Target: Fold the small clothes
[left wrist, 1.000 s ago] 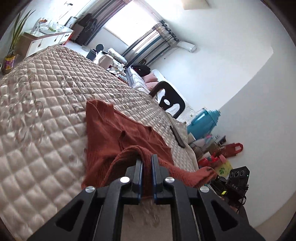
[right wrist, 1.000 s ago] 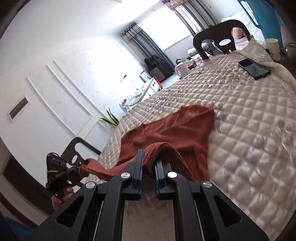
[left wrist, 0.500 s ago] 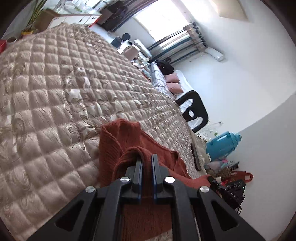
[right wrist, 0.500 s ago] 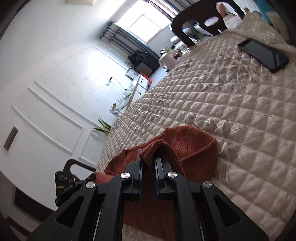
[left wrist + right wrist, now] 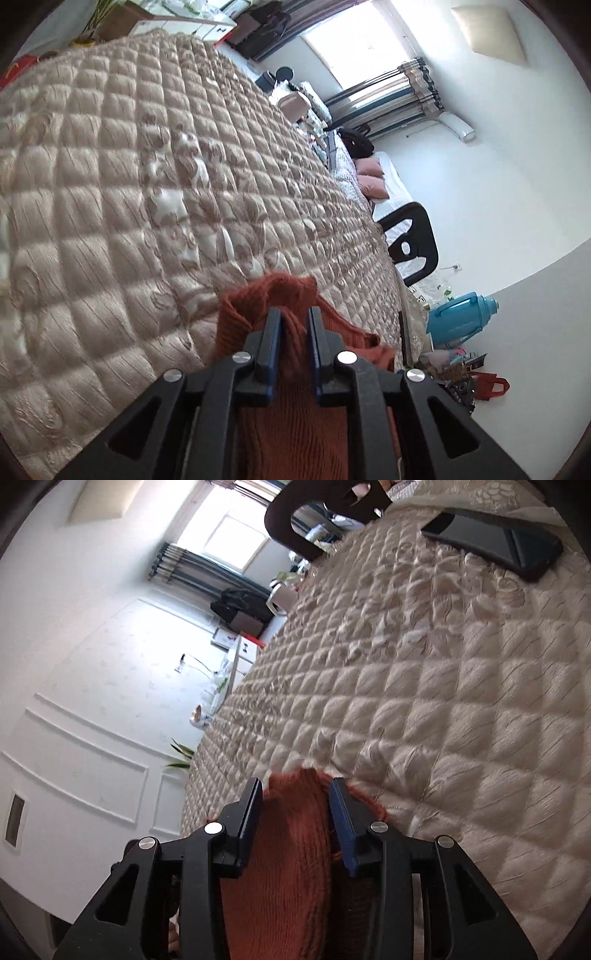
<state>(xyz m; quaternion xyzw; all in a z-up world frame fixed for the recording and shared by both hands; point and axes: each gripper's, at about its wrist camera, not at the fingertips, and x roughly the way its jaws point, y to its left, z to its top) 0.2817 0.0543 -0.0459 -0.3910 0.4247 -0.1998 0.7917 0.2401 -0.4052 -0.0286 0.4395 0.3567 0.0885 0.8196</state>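
A rust-red knit garment lies on the beige quilted cover. My left gripper is shut on a fold of its edge, low over the cover. In the right wrist view the same garment fills the gap between the fingers. My right gripper has its jaws parted with the knit bunched between them. Most of the garment is hidden under both grippers.
A black phone lies on the quilted cover at the far right. A dark chair stands at the far edge. A blue thermos and red bags sit beyond the right edge.
Both grippers carried the garment's near edge forward over the rest of it and came down low. The right gripper's jaws have widened from shut.
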